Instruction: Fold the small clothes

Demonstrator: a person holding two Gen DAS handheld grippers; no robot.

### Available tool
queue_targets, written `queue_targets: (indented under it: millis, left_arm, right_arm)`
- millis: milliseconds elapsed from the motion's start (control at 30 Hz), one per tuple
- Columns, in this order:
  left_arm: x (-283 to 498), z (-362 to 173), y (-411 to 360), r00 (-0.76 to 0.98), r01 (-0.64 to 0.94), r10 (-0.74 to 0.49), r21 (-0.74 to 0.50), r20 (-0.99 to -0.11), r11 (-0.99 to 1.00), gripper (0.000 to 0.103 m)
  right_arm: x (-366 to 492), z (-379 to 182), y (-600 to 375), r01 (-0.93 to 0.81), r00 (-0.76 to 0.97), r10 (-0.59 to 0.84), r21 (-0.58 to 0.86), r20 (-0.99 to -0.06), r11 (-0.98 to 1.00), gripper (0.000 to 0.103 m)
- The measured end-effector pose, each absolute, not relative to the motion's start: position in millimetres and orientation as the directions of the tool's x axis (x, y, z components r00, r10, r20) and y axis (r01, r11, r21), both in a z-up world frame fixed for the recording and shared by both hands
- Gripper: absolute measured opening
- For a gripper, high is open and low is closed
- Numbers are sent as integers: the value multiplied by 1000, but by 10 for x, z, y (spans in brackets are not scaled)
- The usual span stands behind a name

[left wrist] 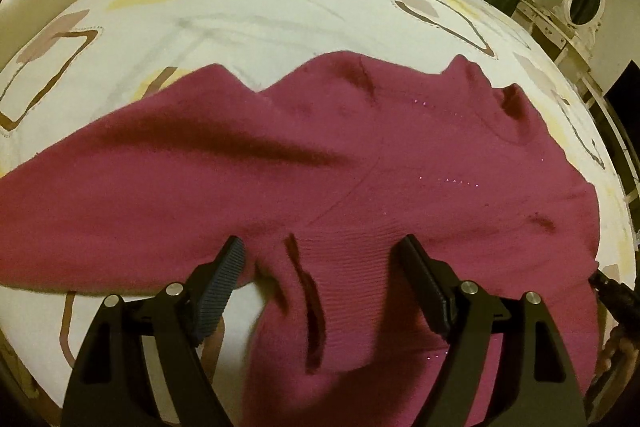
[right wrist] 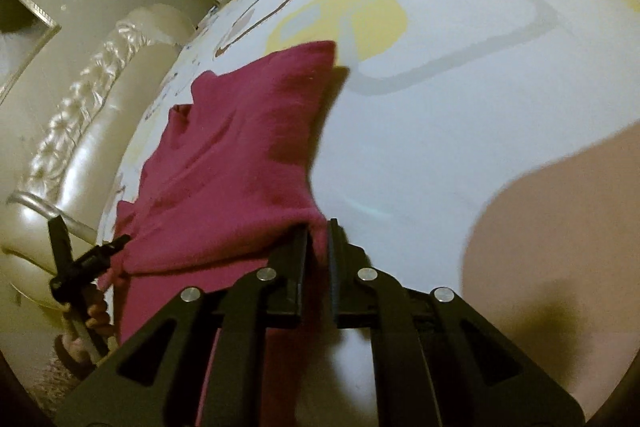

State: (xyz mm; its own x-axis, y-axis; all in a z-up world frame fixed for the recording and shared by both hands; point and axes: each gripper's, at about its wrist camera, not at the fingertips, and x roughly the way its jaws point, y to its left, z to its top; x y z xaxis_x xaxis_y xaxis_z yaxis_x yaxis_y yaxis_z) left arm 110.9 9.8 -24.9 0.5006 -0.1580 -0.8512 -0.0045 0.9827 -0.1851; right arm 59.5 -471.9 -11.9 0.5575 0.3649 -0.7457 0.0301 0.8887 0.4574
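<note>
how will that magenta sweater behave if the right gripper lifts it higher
Probably floppy: the magenta sweater already creases and drapes from the right gripper. The soft knit likely grips the bedsheet, so it may drag.

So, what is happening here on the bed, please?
A person with a gripper in each hand is folding a magenta sweater that lies spread on a patterned bedsheet. The right gripper is shut on an edge of the sweater and pinches the fabric between its fingers. The left gripper is open, its fingers apart over the near part of the garment, and grips nothing. The sweater looks wrinkled and not yet neatly folded.
</note>
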Motion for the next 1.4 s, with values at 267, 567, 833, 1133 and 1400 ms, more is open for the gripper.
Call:
queue_targets:
  millis: [267, 567, 833, 1133, 1400]
  left_arm:
    - [1088, -198, 150, 512, -1, -194, -226, -837, 974, 79]
    - [1078, -116, 84, 538, 7, -210, -245, -816, 970, 79]
    - [1114, -225, 93, 530, -4, -194, -231, -826, 973, 79]
    - [992, -283, -63, 547, 14, -100, -110, -831, 994, 79]
    - [1038, -236, 128, 527, -20, -190, -235, -828, 972, 79]
  right_arm:
    - [517, 19, -4876, 62, 547, 395, 506, -738, 860, 8]
    - [1293, 92, -5030, 101, 541, 490, 631, -684, 769, 25]
    - [1892, -107, -4959, 134, 495, 509, 641, -704, 756, 17]
    - [1946, -135, -4992, 112, 506, 460, 584, -730, 804, 8]
    - [1433, -90, -4971, 65, 461, 610, 710, -645, 701, 47]
